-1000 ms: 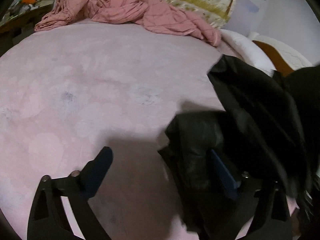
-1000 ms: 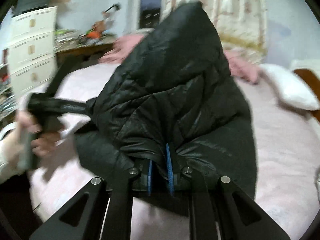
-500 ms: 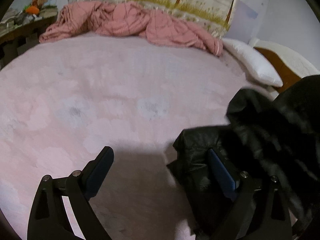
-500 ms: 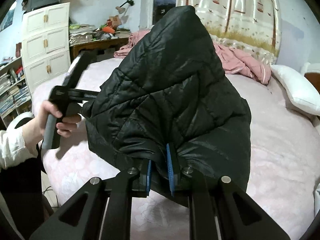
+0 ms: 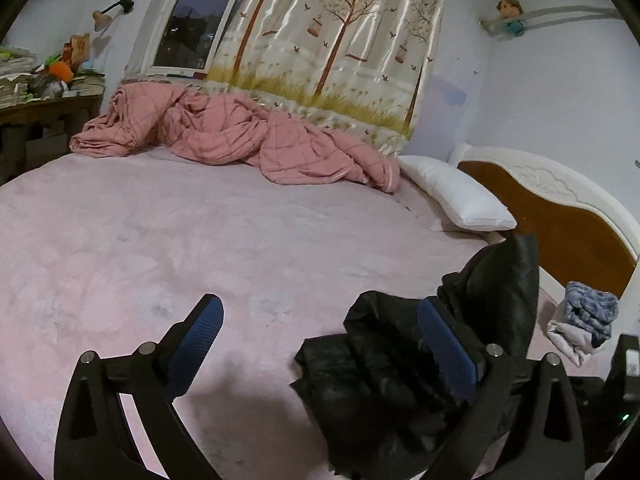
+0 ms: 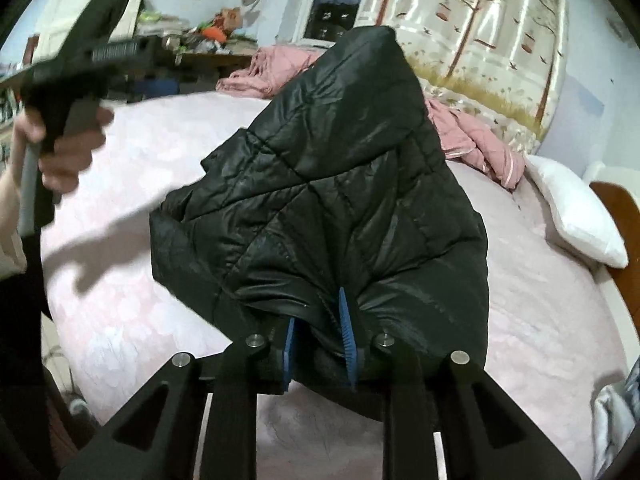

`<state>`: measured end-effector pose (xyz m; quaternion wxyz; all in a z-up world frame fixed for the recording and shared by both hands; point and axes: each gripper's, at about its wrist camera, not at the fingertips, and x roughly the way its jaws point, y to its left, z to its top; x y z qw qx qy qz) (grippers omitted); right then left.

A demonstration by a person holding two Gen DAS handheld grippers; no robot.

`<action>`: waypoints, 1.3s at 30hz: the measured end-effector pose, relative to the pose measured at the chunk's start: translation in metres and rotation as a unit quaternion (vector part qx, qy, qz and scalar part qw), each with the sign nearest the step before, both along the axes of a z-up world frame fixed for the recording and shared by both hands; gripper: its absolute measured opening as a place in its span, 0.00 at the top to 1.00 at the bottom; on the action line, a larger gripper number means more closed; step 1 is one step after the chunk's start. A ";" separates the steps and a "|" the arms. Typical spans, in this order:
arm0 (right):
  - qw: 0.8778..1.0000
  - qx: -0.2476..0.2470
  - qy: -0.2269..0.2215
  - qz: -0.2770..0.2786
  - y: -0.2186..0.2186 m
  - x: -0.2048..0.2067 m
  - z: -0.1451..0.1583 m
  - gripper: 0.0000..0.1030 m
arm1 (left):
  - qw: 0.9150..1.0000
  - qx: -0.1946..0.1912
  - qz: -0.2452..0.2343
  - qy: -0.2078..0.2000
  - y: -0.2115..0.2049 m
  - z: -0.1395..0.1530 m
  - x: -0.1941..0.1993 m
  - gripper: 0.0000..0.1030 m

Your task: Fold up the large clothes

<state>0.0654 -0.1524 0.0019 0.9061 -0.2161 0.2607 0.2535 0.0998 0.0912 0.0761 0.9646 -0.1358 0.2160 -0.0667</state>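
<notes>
Bedding filled the far side of the scene: a crumpled pink quilt [image 5: 240, 140] lay along the back edge of the bed [image 5: 160, 248] under a tree-printed curtain [image 5: 340, 40], with a white pillow [image 5: 456, 196] just beside it at the wooden headboard [image 5: 560, 224]. A small heap of blue and pale clothes [image 5: 584, 320] sat near the headboard end, and a cluttered desk [image 5: 44, 92] stood past the bed's opposite end, below a dark window [image 5: 192, 24]. The pink sheet between quilt and near edge lay bare and flat, leaving broad open room to the left of the garment; the bed's near rim curved away below both grippers. The black quilted jacket [image 6: 328, 200] rested on the near right part of the sheet, bunched into a peaked, glossy mound with diagonal stitching, its hem gathered at the right gripper [image 6: 318, 344]. That gripper's blue pads [image 6: 346, 332] stood narrowly apart and were opening, with a fold of jacket between them; whether they pressed on it could not be told. The left gripper [image 5: 320, 332] was spread wide above the sheet, its right finger lying against a loose jacket flap [image 5: 380, 364], nothing pinched. In the right wrist view a person's hand [image 6: 64, 148] carried it, blurred, well clear of the jacket.
</notes>
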 end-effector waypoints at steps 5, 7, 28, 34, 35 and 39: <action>1.000 0.002 -0.005 -0.029 -0.006 -0.010 -0.007 0.72 | 1.000 0.004 -0.004 0.007 -0.004 -0.001 0.000 0.05; 0.998 -0.006 -0.027 -0.049 -0.007 -0.022 -0.011 0.70 | 1.000 0.003 -0.012 0.009 -0.008 -0.002 0.002 0.05; 0.970 0.116 -0.078 -0.200 -0.086 -0.025 0.036 0.08 | 0.997 0.008 -0.076 -0.005 -0.057 0.012 -0.006 0.01; 0.926 0.192 0.045 -0.322 -0.131 0.066 0.043 0.00 | 0.992 -0.013 -0.128 0.002 -0.073 0.008 -0.006 0.00; 0.924 0.209 0.058 -0.314 -0.133 0.077 0.041 0.00 | 0.992 -0.004 -0.128 0.000 -0.079 0.008 -0.008 0.00; 0.919 0.260 0.163 -0.249 -0.129 0.110 0.014 0.00 | 0.994 0.040 -0.102 0.001 -0.102 0.006 -0.004 0.00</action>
